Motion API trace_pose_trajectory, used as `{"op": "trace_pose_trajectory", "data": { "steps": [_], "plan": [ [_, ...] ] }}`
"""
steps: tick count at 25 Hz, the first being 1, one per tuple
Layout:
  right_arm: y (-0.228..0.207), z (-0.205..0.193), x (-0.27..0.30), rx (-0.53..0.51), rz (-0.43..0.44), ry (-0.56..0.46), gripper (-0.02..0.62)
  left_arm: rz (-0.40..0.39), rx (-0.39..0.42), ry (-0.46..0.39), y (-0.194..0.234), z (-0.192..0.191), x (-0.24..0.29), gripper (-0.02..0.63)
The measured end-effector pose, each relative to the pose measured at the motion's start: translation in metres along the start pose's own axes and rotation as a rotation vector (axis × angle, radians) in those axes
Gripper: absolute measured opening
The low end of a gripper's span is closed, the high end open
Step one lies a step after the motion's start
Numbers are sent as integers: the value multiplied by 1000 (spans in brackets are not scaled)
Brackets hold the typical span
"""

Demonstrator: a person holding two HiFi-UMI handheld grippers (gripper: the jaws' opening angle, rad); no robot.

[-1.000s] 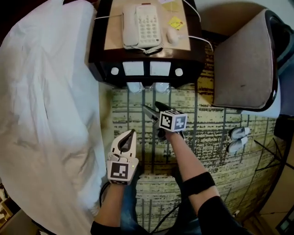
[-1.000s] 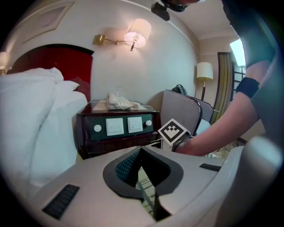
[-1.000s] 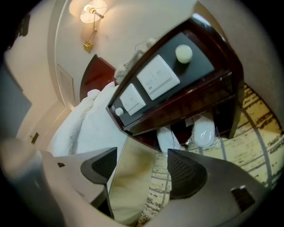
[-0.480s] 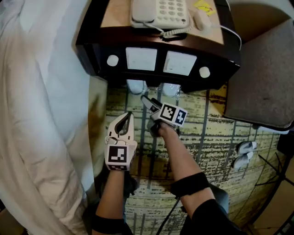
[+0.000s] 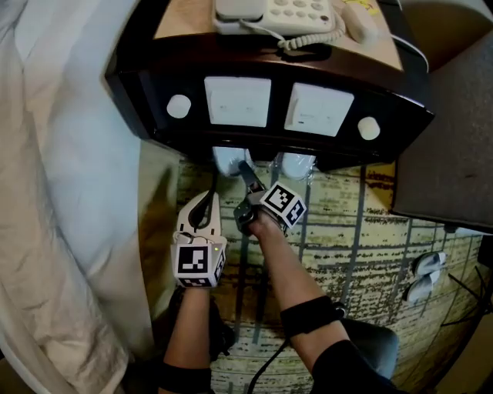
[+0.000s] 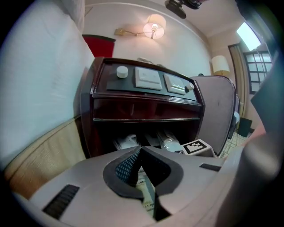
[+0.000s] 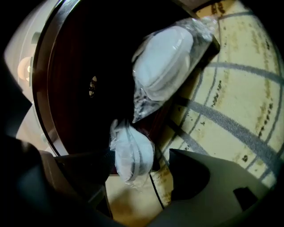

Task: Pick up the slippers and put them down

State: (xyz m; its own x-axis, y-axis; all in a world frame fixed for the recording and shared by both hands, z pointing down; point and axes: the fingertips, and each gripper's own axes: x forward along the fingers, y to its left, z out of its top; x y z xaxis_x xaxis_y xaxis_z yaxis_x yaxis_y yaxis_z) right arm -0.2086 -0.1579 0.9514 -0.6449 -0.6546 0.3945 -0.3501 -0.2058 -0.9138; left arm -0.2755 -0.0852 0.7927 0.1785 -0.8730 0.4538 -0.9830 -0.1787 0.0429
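Under the dark counter point(image 5: 146, 92) at the top of the head view, two plastic-wrapped packs of white slippers poke out of its open bottom. The left pack point(image 5: 227, 160) and the right pack point(image 5: 297, 165) lie side by side, with the patterned carpet point(image 5: 362, 223) just in front of them.

Your right claw point(image 7: 142, 156) points at the left pack with its jaws apart. In the right gripper view, that pack's rounded end sits between the jaws. It is just beside the dark jaw at the left of the frame and clear of the pale jaw at the right, so nothing is clamped. The right pack shows in the upper middle of that view, tilted and farther off.

Your left claw point(image 5: 208, 198) hovers just left of the right one in the head view. Its jaws are pressed together and hold nothing. The tip aims at the counter's lower opening but stops short of the left pack. In the left gripper view both packs show in that opening, beyond the closed tips.

A telephone point(image 5: 273, 11) rests on top of the counter, and two pale switch panels are set into its sloped front. The white bed point(image 5: 62, 154) fills the left side of the head view. A grey chair seat point(image 5: 454, 131) sits at the right edge. Below the chair, a loose white pair point(image 5: 427, 275) lies on the carpet, well apart from both claws.
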Motion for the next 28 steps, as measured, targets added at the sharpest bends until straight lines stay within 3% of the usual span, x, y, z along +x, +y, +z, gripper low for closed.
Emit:
{"op": "trace_pose_trajectory", "data": {
  "steps": [4,8,11,12,15,17,28],
  "plan": [
    [0,-3,14,94,103,-59,423,-6,-7,-17,6,-10,5,0],
    [3,-9,27,71,127,-46,423,1,-7,-30,14,-20,7,0],
    [13,-17,40,119,202,-42,419,8,-13,-43,19,-28,10,0],
    [17,-19,43,125,228,-41,401,10,-18,-40,21,-29,10,0],
    [23,-20,46,116,270,-45,228,13,-21,-39,23,-34,11,0],
    [28,-22,48,118,295,-45,168,15,-29,-32,25,-36,12,0],
    [44,-25,41,100,407,-34,117,24,-41,-16,28,-49,11,0]
  ]
}}
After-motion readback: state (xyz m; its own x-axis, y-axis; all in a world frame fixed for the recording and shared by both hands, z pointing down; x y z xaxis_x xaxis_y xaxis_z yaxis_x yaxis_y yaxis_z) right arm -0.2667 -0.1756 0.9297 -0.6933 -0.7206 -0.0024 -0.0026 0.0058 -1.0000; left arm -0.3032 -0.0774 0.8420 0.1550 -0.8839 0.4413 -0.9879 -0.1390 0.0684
